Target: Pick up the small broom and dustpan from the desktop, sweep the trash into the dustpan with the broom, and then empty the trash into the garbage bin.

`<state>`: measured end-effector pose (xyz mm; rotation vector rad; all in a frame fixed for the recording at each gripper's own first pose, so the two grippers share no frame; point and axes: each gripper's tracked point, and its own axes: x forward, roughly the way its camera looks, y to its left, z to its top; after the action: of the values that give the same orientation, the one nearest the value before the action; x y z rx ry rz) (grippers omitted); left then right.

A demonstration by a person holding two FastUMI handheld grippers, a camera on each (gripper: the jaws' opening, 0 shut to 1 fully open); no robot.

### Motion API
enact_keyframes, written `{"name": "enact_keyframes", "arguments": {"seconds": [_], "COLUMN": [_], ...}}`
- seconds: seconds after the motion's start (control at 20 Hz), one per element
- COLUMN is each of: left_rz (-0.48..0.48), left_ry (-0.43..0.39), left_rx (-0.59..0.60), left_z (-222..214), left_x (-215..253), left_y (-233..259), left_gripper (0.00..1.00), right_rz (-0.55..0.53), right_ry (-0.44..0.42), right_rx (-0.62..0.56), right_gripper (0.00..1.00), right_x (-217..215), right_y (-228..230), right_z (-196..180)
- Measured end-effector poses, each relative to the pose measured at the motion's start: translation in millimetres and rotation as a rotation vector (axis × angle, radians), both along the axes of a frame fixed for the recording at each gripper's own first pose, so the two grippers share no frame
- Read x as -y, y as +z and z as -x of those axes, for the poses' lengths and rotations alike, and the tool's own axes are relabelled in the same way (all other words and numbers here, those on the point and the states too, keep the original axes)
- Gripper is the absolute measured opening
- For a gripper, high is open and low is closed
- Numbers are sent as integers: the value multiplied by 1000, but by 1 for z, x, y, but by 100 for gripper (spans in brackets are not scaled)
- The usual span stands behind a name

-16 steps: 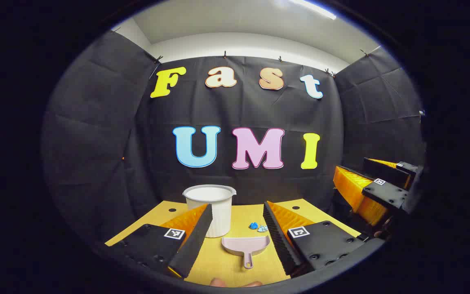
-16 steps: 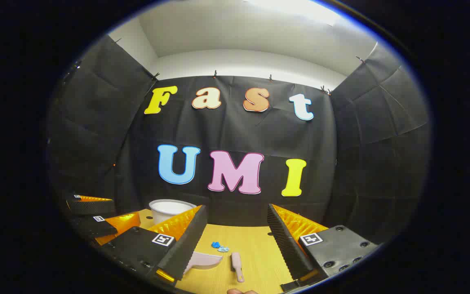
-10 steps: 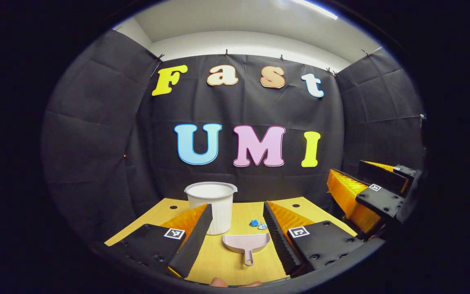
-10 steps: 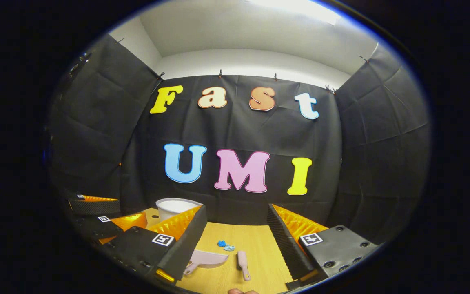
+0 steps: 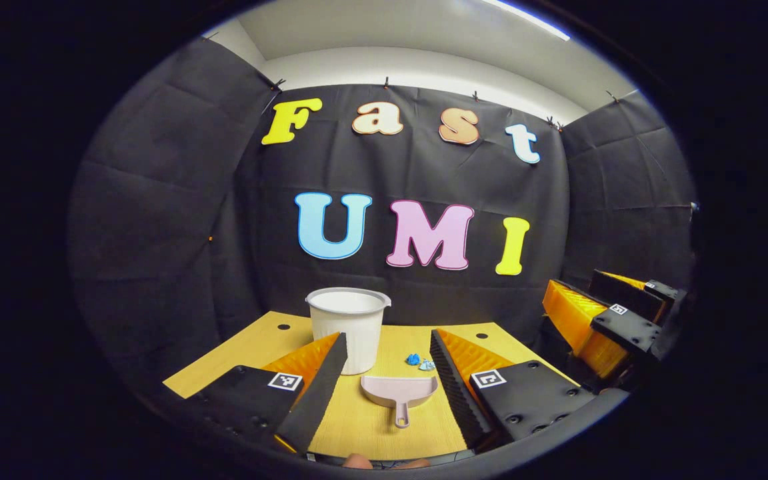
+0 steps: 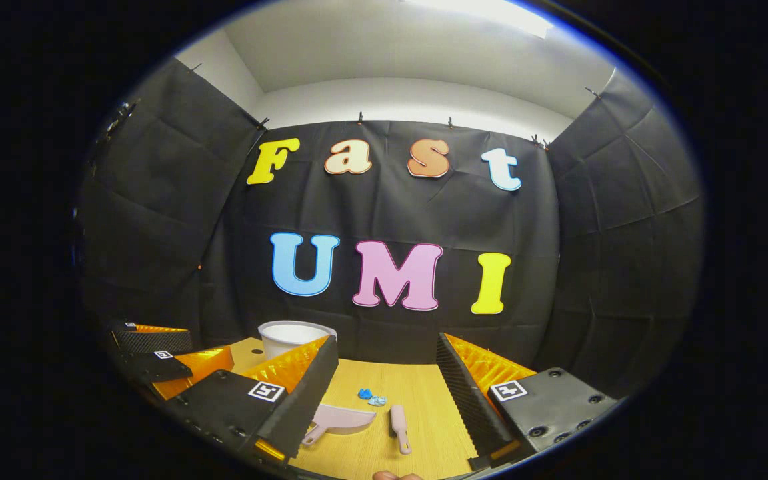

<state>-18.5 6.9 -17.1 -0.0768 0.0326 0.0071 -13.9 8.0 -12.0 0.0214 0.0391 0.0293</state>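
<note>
A pale pink dustpan [image 5: 399, 391] lies flat on the yellow desktop [image 5: 251, 347], handle toward me, between the fingers of my open left gripper [image 5: 387, 347], which hovers short of it. In the right gripper view the dustpan [image 6: 343, 421] sits left of a small pink broom [image 6: 399, 425] lying on the desk. Blue crumpled trash [image 5: 419, 362] rests just beyond the dustpan; the trash [image 6: 371, 397] also shows in the right gripper view. A white bin [image 5: 348, 327] stands at the back left. My right gripper [image 6: 387, 350] is open and empty above the near desk edge.
The other gripper [image 5: 607, 320] hangs at the right edge of the left gripper view, and the left one [image 6: 157, 353] at the left of the right gripper view. Black cloth walls close the desk on three sides. Two small holes mark the desktop's back.
Both views have shifted slightly; the desk objects sit a little farther up and away in the left gripper view. Dustpan, broom, trash and bin have stayed put.
</note>
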Motion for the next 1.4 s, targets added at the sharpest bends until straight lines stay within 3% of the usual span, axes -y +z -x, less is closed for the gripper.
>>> {"name": "enact_keyframes", "arguments": {"seconds": [0.2, 0.5, 0.65, 0.95, 1.0, 1.2, 1.25, 1.4], "left_rz": [5, 78, 60, 9, 7, 23, 20, 26], "left_ry": [-18, -57, -34, -67, -77, -91, -89, -68], "left_rx": [-5, -47, -46, 7, 2, -60, -72, -128], "left_z": [-1, -11, -15, -17, -18, -21, -23, -34], "left_x": [4, 7, -2, 11, 14, 23, 23, 21], "left_y": [-4, -21, -16, 2, 0, -13, -18, -33], "left_gripper": [75, 74, 75, 75, 74, 75, 74, 75], "right_rz": [-12, 14, 17, 9, 17, 77, 78, 79], "right_ry": [28, 3, -17, -47, -49, -55, -54, -35], "right_rx": [10, 11, 27, 42, 46, 59, 52, -5], "right_gripper": [92, 95, 95, 92, 95, 95, 92, 95], "right_x": [-5, 9, 21, 35, 36, 42, 43, 42], "right_y": [2, 5, 8, 14, 15, 13, 9, -12], "right_z": [2, 1, -5, -18, -22, -23, -25, -38]}}
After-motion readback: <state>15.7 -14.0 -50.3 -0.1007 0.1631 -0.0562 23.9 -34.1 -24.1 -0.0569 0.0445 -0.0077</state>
